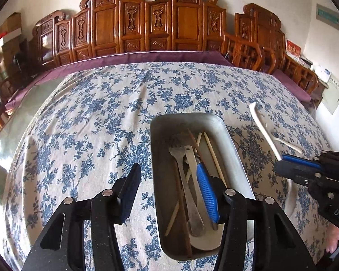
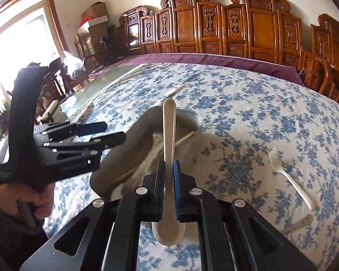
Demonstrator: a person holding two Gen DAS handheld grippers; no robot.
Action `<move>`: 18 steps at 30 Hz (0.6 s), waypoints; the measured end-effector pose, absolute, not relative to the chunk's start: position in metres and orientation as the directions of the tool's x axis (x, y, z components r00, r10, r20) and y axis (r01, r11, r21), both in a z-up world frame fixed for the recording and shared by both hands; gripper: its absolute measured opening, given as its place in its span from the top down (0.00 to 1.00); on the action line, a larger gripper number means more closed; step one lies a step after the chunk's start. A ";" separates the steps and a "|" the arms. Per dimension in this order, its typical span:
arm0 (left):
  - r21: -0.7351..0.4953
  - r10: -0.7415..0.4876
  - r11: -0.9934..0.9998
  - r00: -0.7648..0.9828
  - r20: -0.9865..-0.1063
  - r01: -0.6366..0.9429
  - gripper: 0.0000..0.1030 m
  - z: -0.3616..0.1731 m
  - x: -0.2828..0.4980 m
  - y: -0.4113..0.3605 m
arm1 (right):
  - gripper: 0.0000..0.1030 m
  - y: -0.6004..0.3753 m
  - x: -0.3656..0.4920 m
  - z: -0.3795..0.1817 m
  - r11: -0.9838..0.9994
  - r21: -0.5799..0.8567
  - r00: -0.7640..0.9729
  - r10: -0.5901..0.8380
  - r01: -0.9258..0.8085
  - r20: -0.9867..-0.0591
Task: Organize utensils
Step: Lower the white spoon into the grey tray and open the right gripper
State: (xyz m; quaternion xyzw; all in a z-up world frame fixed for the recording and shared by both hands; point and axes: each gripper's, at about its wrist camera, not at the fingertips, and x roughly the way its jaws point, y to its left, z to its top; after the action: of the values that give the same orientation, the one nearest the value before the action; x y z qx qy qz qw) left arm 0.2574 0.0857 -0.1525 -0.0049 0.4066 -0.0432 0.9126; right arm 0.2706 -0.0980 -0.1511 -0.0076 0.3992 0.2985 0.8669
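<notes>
The big worktop (image 1: 128,103) wears a white cloth with blue flowers. On it sits a long grey metal tray (image 1: 235,158) holding a metal fork (image 1: 180,164), spoon and chopsticks. The left gripper (image 1: 169,189) hangs released, one finger over the tray. At 3 o'clock from the tray, the right gripper (image 2: 168,189) is clenched on a white plastic spoon (image 2: 168,131). A white plastic fork (image 2: 289,180) lies on the cloth at 4 o'clock.

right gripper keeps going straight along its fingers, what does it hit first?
Probably the metal tray. The right gripper, shut on the white spoon, points down over the tray's near end, so the spoon handle would likely reach the tray or the utensils in it first. Depth is unclear.
</notes>
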 end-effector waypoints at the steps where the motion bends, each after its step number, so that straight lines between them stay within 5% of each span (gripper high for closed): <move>1: -0.050 -0.084 0.996 0.667 -0.740 0.071 0.47 -0.152 0.258 0.089 | 0.91 -0.093 0.274 -0.150 0.818 0.234 0.497 0.519 -0.525 -0.695; 5: -0.069 -0.084 0.996 0.680 -0.729 0.050 0.39 -0.148 0.260 0.105 | 0.91 -0.066 0.286 -0.153 0.807 0.244 0.480 0.531 -0.538 -0.698; 8: -0.071 -0.064 0.997 0.692 -0.719 0.018 0.24 -0.145 0.260 0.119 | 0.91 -0.049 0.295 -0.161 0.803 0.246 0.463 0.530 -0.542 -0.710; 18: -0.088 -0.051 0.996 0.701 -0.712 -0.017 0.24 -0.141 0.262 0.134 | 0.90 -0.037 0.308 -0.182 0.799 0.276 0.426 0.536 -0.534 -0.728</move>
State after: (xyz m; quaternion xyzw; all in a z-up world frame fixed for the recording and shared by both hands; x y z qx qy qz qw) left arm 0.2619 0.1344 -0.1406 -0.0439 0.3868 -0.0093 0.9211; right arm 0.3080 -0.0372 -0.1824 0.0015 0.4319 0.3168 0.8445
